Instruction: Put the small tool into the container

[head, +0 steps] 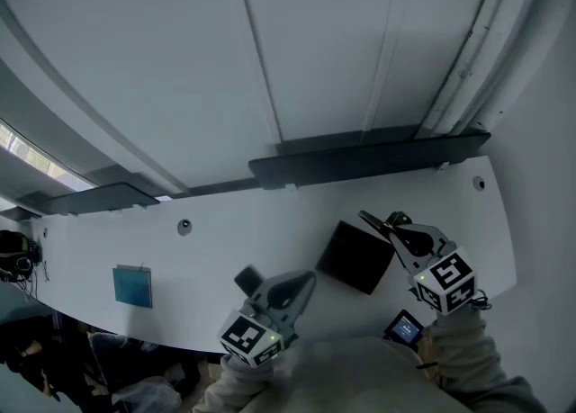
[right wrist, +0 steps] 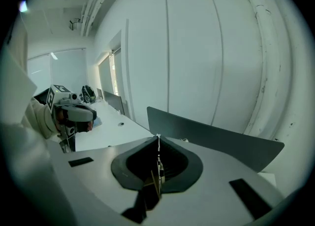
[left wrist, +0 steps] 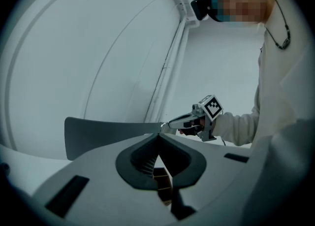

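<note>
A black square container (head: 355, 257) sits on the white desk (head: 225, 240), between my two grippers. My left gripper (head: 309, 278) hovers just left of it, jaws together with nothing between them; in its own view the tips (left wrist: 160, 130) meet in front of a dark partition. My right gripper (head: 367, 219) is at the container's far right corner, jaws also shut and empty (right wrist: 158, 136). A small dark object (head: 247, 278) lies on the desk by the left gripper's left side; I cannot tell what it is. Each gripper shows in the other's view: right gripper (left wrist: 197, 119), left gripper (right wrist: 74, 112).
Dark partition panels (head: 369, 157) stand along the desk's far edge against a white wall. A blue flat item (head: 132, 286) lies at the desk's left. A small lit screen (head: 405, 328) sits near the front edge by my right sleeve. Headphones (head: 13, 254) rest at far left.
</note>
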A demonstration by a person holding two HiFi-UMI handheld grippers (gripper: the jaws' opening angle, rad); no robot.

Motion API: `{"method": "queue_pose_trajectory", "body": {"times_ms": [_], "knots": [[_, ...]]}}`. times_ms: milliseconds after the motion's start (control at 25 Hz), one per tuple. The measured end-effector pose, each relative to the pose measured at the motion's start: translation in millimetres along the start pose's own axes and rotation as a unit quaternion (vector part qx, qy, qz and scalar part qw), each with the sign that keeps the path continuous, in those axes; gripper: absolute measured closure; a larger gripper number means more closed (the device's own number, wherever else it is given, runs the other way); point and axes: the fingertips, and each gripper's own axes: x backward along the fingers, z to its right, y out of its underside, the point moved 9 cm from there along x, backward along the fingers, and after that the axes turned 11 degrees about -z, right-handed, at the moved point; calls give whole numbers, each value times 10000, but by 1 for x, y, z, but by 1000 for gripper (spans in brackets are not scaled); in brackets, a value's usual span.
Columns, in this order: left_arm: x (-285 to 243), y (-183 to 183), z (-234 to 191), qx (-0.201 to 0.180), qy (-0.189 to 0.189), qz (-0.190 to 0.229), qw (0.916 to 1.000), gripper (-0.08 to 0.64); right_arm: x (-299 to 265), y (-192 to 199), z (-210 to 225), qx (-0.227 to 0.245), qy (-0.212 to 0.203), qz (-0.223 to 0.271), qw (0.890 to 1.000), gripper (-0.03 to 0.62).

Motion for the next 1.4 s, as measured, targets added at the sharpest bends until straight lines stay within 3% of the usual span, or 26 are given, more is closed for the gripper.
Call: {"method": "queue_pose_trajectory", "body": {"times_ms": [520, 1400], "knots": [[-4, 10, 0, 74, 103, -157, 9998, 558, -9, 8, -5, 12, -60, -106, 9999, 561], [13, 37, -3, 444, -261, -165, 9985, 558, -75, 42, -6, 141, -265, -729, 9969, 561]]}}
